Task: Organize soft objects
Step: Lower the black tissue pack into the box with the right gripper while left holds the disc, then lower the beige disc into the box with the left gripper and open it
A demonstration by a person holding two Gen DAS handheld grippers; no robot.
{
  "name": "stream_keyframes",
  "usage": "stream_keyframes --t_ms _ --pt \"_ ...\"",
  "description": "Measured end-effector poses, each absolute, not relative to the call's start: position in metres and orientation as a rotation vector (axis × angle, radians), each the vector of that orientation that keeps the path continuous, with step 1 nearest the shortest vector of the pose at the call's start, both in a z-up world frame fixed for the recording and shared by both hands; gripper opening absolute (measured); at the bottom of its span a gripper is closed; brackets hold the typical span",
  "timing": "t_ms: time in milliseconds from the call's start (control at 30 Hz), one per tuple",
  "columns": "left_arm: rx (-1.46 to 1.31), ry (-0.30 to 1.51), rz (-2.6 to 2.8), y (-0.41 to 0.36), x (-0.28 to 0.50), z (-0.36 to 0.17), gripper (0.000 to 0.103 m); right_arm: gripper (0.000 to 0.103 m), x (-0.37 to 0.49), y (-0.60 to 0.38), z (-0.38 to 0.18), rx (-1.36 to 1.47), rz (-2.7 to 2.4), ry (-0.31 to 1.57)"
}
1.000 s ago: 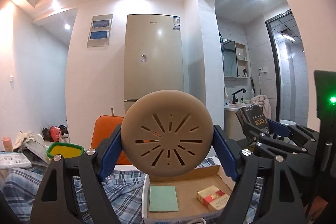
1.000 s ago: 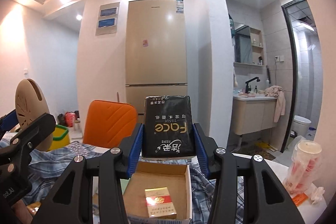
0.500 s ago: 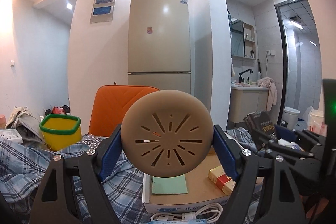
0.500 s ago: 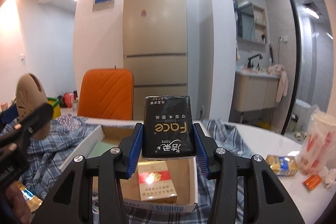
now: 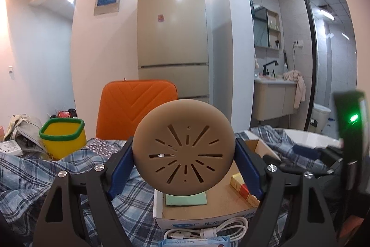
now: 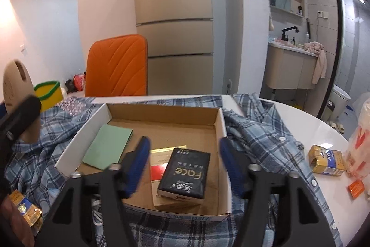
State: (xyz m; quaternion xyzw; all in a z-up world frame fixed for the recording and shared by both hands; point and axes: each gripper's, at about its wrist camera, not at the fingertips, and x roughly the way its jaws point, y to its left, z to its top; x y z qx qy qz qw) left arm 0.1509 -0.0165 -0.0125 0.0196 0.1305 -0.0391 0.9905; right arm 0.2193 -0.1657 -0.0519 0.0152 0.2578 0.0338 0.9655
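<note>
My left gripper (image 5: 183, 155) is shut on a round tan slotted disc (image 5: 183, 149) and holds it above the near left corner of a shallow cardboard box (image 5: 203, 222). The disc also shows at the left edge of the right wrist view (image 6: 15, 85). My right gripper (image 6: 182, 161) is open above the box (image 6: 106, 111). A black Face tissue pack (image 6: 185, 174) lies in the box, free of the jaws, resting on a red and gold cigarette pack (image 6: 157, 171). A green pad (image 6: 107, 146) lies in the box's left part.
The box sits on a blue plaid shirt (image 6: 263, 131) spread over a white table (image 6: 307, 122). A white cable (image 5: 208, 232) lies before the box. A gold carton (image 6: 326, 160) and plastic bag (image 6: 363, 136) lie right. An orange chair (image 6: 118, 66) and yellow bin (image 5: 62, 140) stand behind.
My right gripper has opened and let the tissue pack go; the pack now lies in the box on the cigarette pack. Both grippers have tilted down toward the table.
</note>
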Motion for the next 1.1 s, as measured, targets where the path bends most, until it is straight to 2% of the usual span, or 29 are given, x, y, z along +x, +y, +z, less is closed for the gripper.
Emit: stream_keyframes --t_ms 333,433,467,500,567,633,1100 --pt "0.020 0.415 -0.085 -0.017 0.175 -0.030 0.081 0.070 0.195 -0.178 -0.034 0.063 0.006 0.411" --pt "0.033 0.438 -0.098 -0.020 0.178 -0.032 0.082 0.074 0.189 -0.178 -0.030 0.061 0.006 0.379" --pt "0.039 0.442 -0.100 -0.022 0.178 -0.032 0.085 0.077 0.187 -0.177 -0.029 0.060 0.006 0.367" --pt "0.044 0.440 -0.094 -0.023 0.177 -0.032 0.094 0.078 0.185 -0.177 -0.028 0.060 0.006 0.357" --pt "0.041 0.423 -0.093 -0.021 0.175 -0.030 0.103 0.080 0.181 -0.177 -0.025 0.062 0.012 0.335" --pt "0.035 0.405 -0.089 -0.020 0.171 -0.029 0.103 0.083 0.179 -0.177 -0.023 0.064 0.012 0.321" --pt "0.031 0.266 -0.083 -0.008 0.145 0.001 0.103 0.083 0.160 -0.175 -0.004 0.061 0.032 0.229"
